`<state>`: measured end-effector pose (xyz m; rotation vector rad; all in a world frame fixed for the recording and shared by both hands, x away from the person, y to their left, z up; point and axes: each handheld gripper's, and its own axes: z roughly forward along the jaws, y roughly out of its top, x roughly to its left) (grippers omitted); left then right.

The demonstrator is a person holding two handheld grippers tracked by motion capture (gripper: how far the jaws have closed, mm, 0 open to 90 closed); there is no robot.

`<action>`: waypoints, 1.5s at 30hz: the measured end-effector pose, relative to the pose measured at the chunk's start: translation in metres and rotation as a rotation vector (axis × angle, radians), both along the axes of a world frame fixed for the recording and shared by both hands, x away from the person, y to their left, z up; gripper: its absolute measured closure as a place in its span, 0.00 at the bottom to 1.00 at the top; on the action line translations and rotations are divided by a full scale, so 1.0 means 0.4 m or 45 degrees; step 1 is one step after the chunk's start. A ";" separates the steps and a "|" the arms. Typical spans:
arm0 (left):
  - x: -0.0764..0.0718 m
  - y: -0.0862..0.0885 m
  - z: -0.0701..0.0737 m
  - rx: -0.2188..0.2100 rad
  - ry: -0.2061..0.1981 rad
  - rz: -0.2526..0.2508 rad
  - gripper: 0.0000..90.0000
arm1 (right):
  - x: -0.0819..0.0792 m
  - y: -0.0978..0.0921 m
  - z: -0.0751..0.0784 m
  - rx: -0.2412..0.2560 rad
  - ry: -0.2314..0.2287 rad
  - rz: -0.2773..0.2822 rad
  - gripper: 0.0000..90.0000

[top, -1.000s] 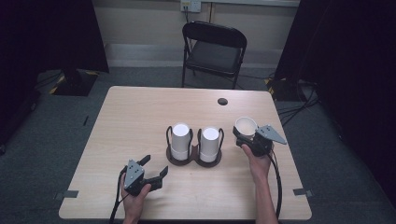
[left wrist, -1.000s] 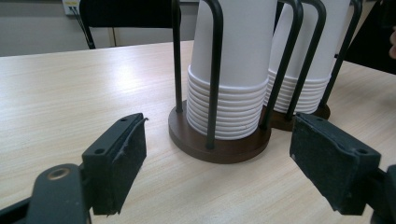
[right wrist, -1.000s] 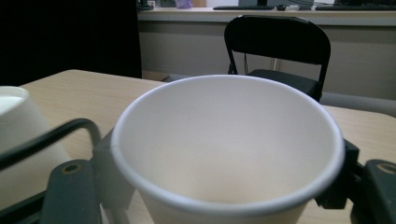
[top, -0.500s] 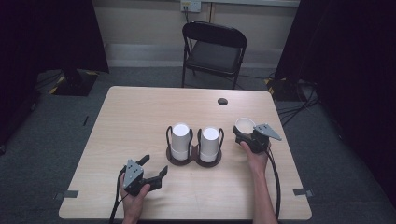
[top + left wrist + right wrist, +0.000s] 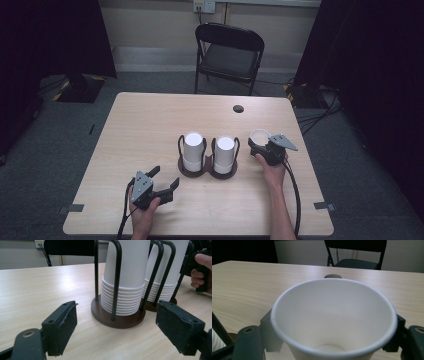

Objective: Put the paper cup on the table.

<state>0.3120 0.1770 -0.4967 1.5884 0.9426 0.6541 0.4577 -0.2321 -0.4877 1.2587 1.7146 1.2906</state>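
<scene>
Two stacks of upside-down white paper cups stand in a dark wire holder with a round brown base at the table's middle. In the left gripper view the stacks rise just beyond my open left gripper, whose jaws stand wide apart with nothing between them. That left gripper rests near the table's front left. My right gripper is shut on a single upright white paper cup, to the right of the holder. The cup's open mouth faces up, with a jaw on each side.
A wooden table with a small dark round grommet near its far edge. A black folding chair stands behind the table. Cables trail from both grippers toward the front edge.
My right gripper with the single cup has moved slightly left and down, toward the holder. The left gripper has stayed put.
</scene>
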 end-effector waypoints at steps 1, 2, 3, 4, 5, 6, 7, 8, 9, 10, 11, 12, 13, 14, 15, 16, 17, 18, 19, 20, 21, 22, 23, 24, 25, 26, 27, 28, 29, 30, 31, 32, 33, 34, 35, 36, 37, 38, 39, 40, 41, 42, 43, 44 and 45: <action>0.000 0.000 0.000 0.000 0.000 0.001 0.19 | -0.002 -0.001 0.000 0.003 0.004 0.000 0.26; 0.000 0.000 0.000 -0.002 0.001 0.002 0.19 | -0.002 -0.001 0.000 0.001 0.009 -0.003 0.26; 0.000 0.000 0.000 -0.002 0.002 0.001 0.19 | -0.004 -0.001 0.001 -0.001 0.016 -0.006 0.26; 0.000 0.000 0.000 -0.002 0.001 0.001 0.19 | -0.006 -0.001 0.001 -0.008 0.022 -0.006 0.26; 0.000 0.000 0.000 -0.001 0.000 0.000 0.19 | -0.008 0.000 0.001 -0.014 0.034 -0.007 0.26; 0.000 0.001 0.000 -0.002 -0.002 -0.002 0.20 | -0.008 0.001 0.000 -0.025 0.034 -0.004 0.25; -0.001 0.000 0.000 -0.008 -0.002 0.000 0.20 | -0.010 0.002 0.001 -0.029 0.036 0.002 0.25; -0.001 0.001 0.000 -0.008 -0.002 0.002 0.20 | -0.010 0.003 0.001 -0.025 0.038 0.006 0.25; 0.000 0.002 0.000 -0.008 -0.001 0.001 0.20 | -0.010 0.003 0.001 -0.025 0.039 0.006 0.25; 0.000 0.003 0.000 -0.011 0.000 0.003 0.19 | -0.010 0.003 0.001 -0.024 0.044 0.008 0.24; 0.000 0.004 0.000 -0.019 0.003 0.010 0.19 | -0.009 0.004 0.001 -0.026 0.044 0.011 0.24; 0.000 0.005 -0.001 -0.029 0.003 0.009 0.19 | -0.010 0.004 0.001 -0.028 0.048 0.011 0.24; 0.000 0.007 -0.001 -0.031 0.000 0.010 0.19 | -0.009 0.004 -0.001 -0.032 0.056 0.007 0.24; 0.000 0.007 -0.001 -0.036 -0.003 0.008 0.19 | -0.007 0.004 -0.004 -0.033 0.082 0.009 0.24; 0.000 0.006 -0.001 -0.033 -0.004 0.007 0.19 | -0.006 0.004 -0.009 -0.040 0.106 0.013 0.23; -0.001 0.005 -0.001 -0.026 -0.006 0.004 0.19 | -0.005 0.003 -0.014 -0.041 0.131 0.010 0.22; -0.002 0.003 -0.001 -0.017 -0.009 0.002 0.19 | -0.004 0.002 -0.015 -0.046 0.151 0.011 0.20; -0.002 0.002 0.000 -0.008 -0.010 0.002 0.19 | -0.007 0.002 -0.015 -0.041 0.144 0.003 0.20; -0.002 0.002 0.000 -0.004 -0.012 0.000 0.19 | -0.009 0.002 -0.013 -0.039 0.142 -0.002 0.20; -0.001 0.002 0.000 -0.005 -0.009 0.000 0.19 | -0.010 0.002 -0.012 -0.041 0.149 -0.005 0.20; -0.002 0.002 0.000 -0.009 -0.007 0.006 0.19 | -0.010 0.001 -0.013 -0.038 0.155 -0.008 0.19; -0.002 0.003 -0.001 -0.014 -0.008 0.006 0.19 | -0.010 0.001 -0.014 -0.036 0.161 -0.006 0.18; -0.002 0.003 -0.001 -0.022 -0.008 0.009 0.19 | -0.010 0.001 -0.015 -0.037 0.172 -0.003 0.18; -0.002 0.004 -0.001 -0.023 -0.010 0.010 0.19 | -0.011 0.001 -0.015 -0.037 0.177 0.000 0.17; -0.002 0.004 -0.001 -0.024 -0.009 0.010 0.19 | -0.013 0.003 -0.016 -0.041 0.177 0.001 0.17; -0.002 0.004 -0.001 -0.023 -0.008 0.010 0.19 | -0.016 0.004 -0.016 -0.048 0.169 0.002 0.17; -0.001 0.003 -0.001 -0.020 -0.006 0.009 0.19 | -0.021 0.004 -0.015 -0.043 0.159 -0.008 0.17; -0.001 0.003 -0.001 -0.015 -0.004 0.009 0.19 | -0.024 0.003 -0.015 -0.042 0.156 -0.013 0.17; -0.001 0.003 0.000 -0.013 -0.002 0.009 0.19 | -0.027 0.001 -0.015 -0.043 0.158 -0.019 0.17; 0.000 0.003 0.000 -0.010 -0.002 0.005 0.19 | -0.029 -0.002 -0.015 -0.048 0.166 -0.024 0.16; 0.000 0.003 0.000 -0.010 -0.001 0.005 0.19 | -0.032 -0.006 -0.015 -0.046 0.164 -0.024 0.16; 0.000 0.003 0.000 -0.010 -0.001 0.006 0.19 | -0.037 -0.010 -0.014 -0.033 0.156 -0.027 0.16; 0.000 0.003 0.000 -0.008 0.000 0.007 0.19 | -0.041 -0.013 -0.012 -0.026 0.151 -0.032 0.16; 0.000 0.003 0.000 -0.007 0.002 0.009 0.19 | -0.045 -0.014 -0.010 -0.022 0.153 -0.029 0.16; 0.000 0.002 0.000 -0.007 0.004 0.010 0.19 | -0.048 -0.014 -0.007 -0.025 0.153 -0.025 0.16; 0.000 0.002 0.000 -0.007 0.005 0.011 0.19 | -0.051 -0.013 -0.003 -0.027 0.150 -0.023 0.16; 0.000 0.002 0.000 -0.009 0.005 0.014 0.19 | -0.053 -0.012 0.000 -0.030 0.146 -0.023 0.16; 0.001 0.003 0.000 -0.014 0.006 0.016 0.19 | -0.058 -0.011 0.005 -0.028 0.141 -0.025 0.16; 0.001 0.004 0.000 -0.016 0.008 0.015 0.19 | -0.060 -0.010 0.008 -0.030 0.136 -0.027 0.16; 0.002 0.004 0.000 -0.023 0.011 0.018 0.19 | -0.061 -0.009 0.010 -0.037 0.134 -0.030 0.15; 0.002 0.005 0.000 -0.029 0.013 0.021 0.19 | -0.063 -0.008 0.013 -0.035 0.137 -0.032 0.16; 0.002 0.006 0.000 -0.027 0.012 0.018 0.19 | -0.064 -0.009 0.014 -0.028 0.139 -0.031 0.15; 0.002 0.006 0.000 -0.027 0.012 0.018 0.19 | -0.066 -0.009 0.015 -0.018 0.140 -0.028 0.15; 0.002 0.005 0.000 -0.027 0.013 0.018 0.19 | -0.068 -0.008 0.016 -0.016 0.141 -0.030 0.15; 0.002 0.005 0.000 -0.025 0.013 0.016 0.19 | -0.071 -0.007 0.017 -0.019 0.141 -0.030 0.15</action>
